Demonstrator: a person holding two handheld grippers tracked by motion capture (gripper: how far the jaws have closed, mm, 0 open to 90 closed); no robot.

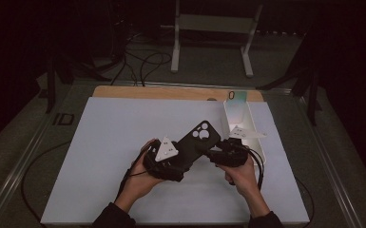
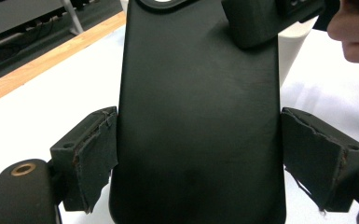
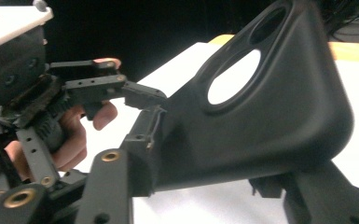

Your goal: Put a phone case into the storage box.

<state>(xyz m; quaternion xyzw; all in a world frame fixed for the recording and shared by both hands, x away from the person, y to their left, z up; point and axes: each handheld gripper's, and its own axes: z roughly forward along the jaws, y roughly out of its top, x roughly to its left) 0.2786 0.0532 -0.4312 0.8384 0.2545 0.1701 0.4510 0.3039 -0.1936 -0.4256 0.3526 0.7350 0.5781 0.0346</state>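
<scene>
A black phone case [image 1: 197,140] is held off the white table top [image 1: 100,156] between the two grippers, its camera cut-outs at the end farthest from the person.

The left gripper [image 1: 180,166] pinches the case across its width: in the left gripper view the case [image 2: 198,116] runs straight up between the jaws, and the torn foam pads [image 2: 95,154] press against both of its long edges. The person's left hand [image 1: 140,178] wraps the gripper body from below, and a grey three-cornered plate [image 1: 165,149] sits on top of it.

The right gripper [image 1: 214,154] closes on the case from its right side. In the right gripper view the case [image 3: 270,112] lies between the jaws, one jaw pressed against its edge at the left, the other under its lower corner at the right. Through the large camera opening [image 3: 233,77] the white table shows. Beyond the case, the left gripper [image 3: 135,95] and the fingers [image 3: 74,135] holding it are visible. The right hand [image 1: 240,173] grips the tool from below.

Just beyond the right gripper a white open box [image 1: 240,118] lies on the table, near the wooden strip [image 1: 171,92] at the table's far edge.
</scene>
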